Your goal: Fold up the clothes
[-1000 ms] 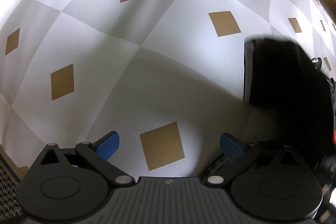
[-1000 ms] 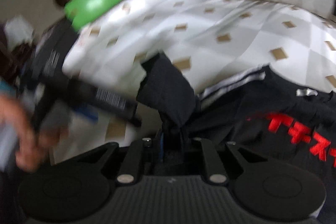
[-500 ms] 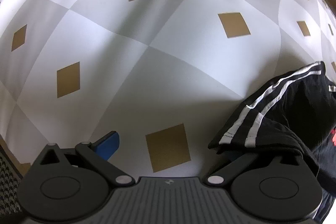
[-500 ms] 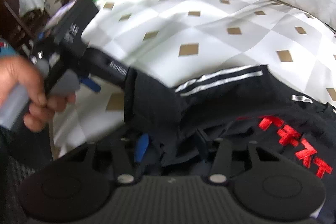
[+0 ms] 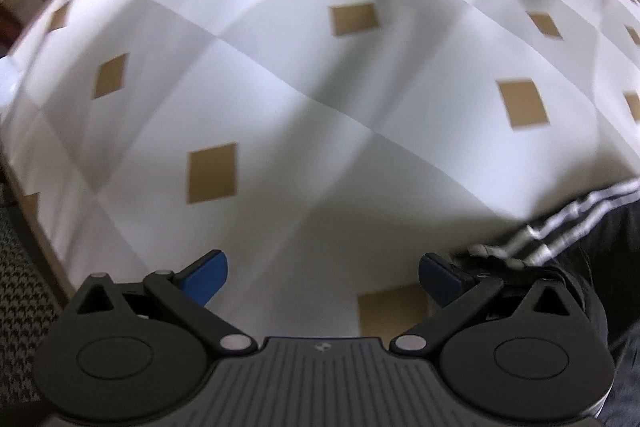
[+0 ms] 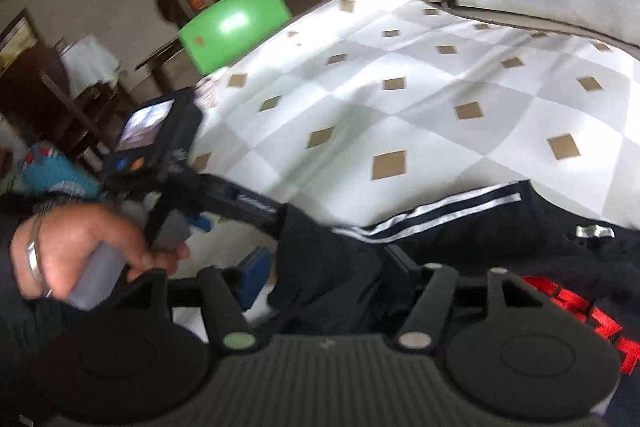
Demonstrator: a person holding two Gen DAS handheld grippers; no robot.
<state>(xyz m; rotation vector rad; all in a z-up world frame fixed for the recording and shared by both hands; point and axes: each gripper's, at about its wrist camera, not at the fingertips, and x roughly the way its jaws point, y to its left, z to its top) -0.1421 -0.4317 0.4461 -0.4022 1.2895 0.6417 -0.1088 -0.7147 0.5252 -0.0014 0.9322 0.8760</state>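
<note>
Since a second ago the black garment (image 6: 460, 239) dropped from the right hand-held gripper (image 6: 324, 267), whose jaws are opening with loose cloth between them. It lies on the surface (image 5: 280, 87), striped hem (image 5: 560, 227) touching the right finger of the open, empty left hand-held gripper (image 5: 320, 273), its long axis running away rightward.

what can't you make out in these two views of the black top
- Red print on the black top, right wrist view: cut by the frame edge and the right tool's body, so it cannot be read.
- Right tool's far pad: buried in the fabric as the jaws open, so contact is unclear.
- Left wrist view: only the striped edge shows; the frame edge cuts the rest.
- White label: too small and blurred.
</note>
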